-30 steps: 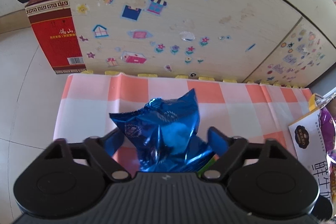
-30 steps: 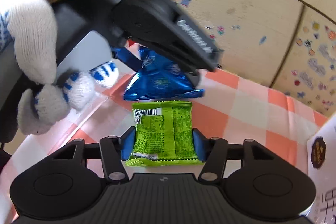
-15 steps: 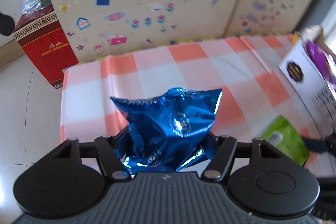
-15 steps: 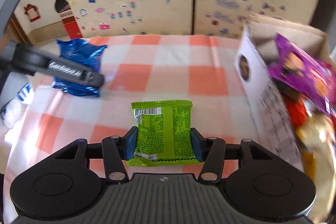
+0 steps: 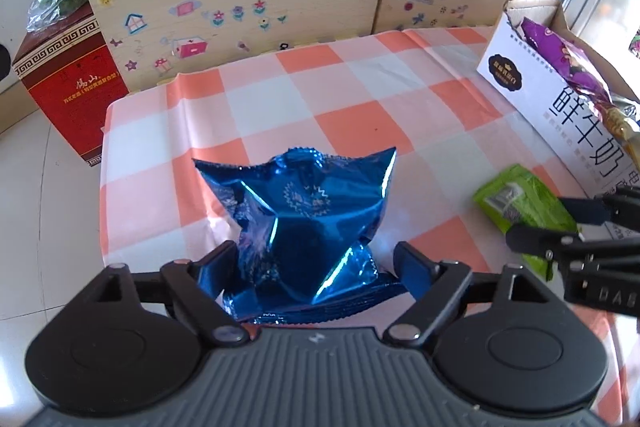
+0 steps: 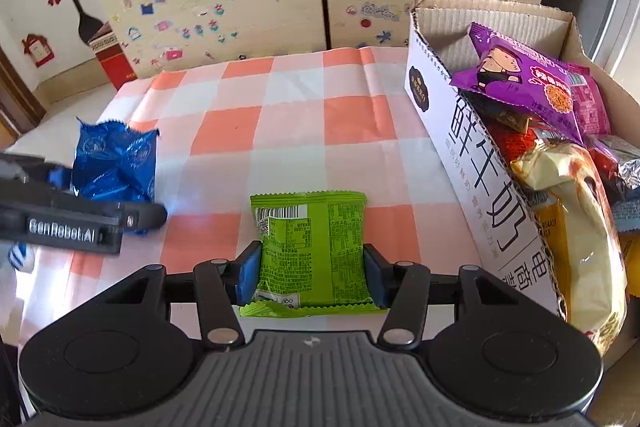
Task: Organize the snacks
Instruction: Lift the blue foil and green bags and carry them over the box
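**Left wrist view.** We see the left gripper [image 5: 312, 267] w/ jaws just opened wide: the right pad stands clear of the blue snack bag [image 5: 304, 227], the left pad is near or touching its side, and the bag sits crumpled betw. them on the checked tablecloth [image 5: 352, 87]. So we read it as let go, not gripped. At the right edge the right gripper [image 5: 560, 223] carries the green snack packet [image 5: 520, 203], just beside the white carton [image 5: 560, 99].

**Right wrist view.** Jaws narrow, both pads pressed on the sides of the green snack packet [image 6: 312, 251], held flat, label up. The carton [image 6: 460, 163] stands to the right, already crowded w/ a purple bag [image 6: 532, 83] and a pale bag [image 6: 572, 211].

**Doing the step well (our judgement).** We take the step to be dropping the green packet into the carton. Lift it over the carton's near wall, find a gap betw. the bags, then release. If the blue bag goes in too, re-grip it lower on its body.

**View differences.** Only the right view shows the carton's inside and how full it is; only the left view shows the gap at the blue bag's right pad. The right view shows the left gripper [image 6: 60, 223] side-on, partly in front of the blue bag [image 6: 116, 163].
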`<state>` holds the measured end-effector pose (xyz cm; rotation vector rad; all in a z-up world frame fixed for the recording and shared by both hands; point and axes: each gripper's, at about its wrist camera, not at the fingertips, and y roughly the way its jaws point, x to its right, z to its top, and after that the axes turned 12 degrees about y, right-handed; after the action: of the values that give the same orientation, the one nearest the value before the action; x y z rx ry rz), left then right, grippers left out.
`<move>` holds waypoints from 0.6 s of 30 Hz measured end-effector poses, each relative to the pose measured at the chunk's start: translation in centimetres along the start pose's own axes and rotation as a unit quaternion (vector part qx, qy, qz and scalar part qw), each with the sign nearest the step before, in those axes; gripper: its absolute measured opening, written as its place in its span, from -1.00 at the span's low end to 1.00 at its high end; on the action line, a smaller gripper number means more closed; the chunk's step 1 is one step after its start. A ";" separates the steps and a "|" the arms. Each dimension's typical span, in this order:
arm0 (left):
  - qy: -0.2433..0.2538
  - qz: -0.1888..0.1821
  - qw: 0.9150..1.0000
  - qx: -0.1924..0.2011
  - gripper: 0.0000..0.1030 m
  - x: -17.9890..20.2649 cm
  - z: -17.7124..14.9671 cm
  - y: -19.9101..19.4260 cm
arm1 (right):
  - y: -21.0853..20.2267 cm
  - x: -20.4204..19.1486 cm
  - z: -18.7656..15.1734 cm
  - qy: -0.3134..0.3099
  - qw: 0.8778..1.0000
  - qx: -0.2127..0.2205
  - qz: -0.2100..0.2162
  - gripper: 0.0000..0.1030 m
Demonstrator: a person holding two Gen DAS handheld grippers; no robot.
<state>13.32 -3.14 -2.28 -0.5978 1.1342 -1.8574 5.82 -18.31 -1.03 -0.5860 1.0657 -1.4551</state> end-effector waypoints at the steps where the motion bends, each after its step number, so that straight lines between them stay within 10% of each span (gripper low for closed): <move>1: -0.001 0.000 1.000 0.001 0.66 0.0 0.0 0.0 | 0.1 0.0 0.2 0.002 1.000 0.000 0.000 0.15; 18: -0.018 0.030 0.999 0.020 0.74 0.6 0.9 -1.1 | 1.7 -0.8 1.4 -0.018 1.000 0.008 0.003 0.48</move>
<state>13.20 -3.87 -0.92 -0.5674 1.0781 -1.8064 8.04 -17.82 -1.71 -0.5945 1.0259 -1.4423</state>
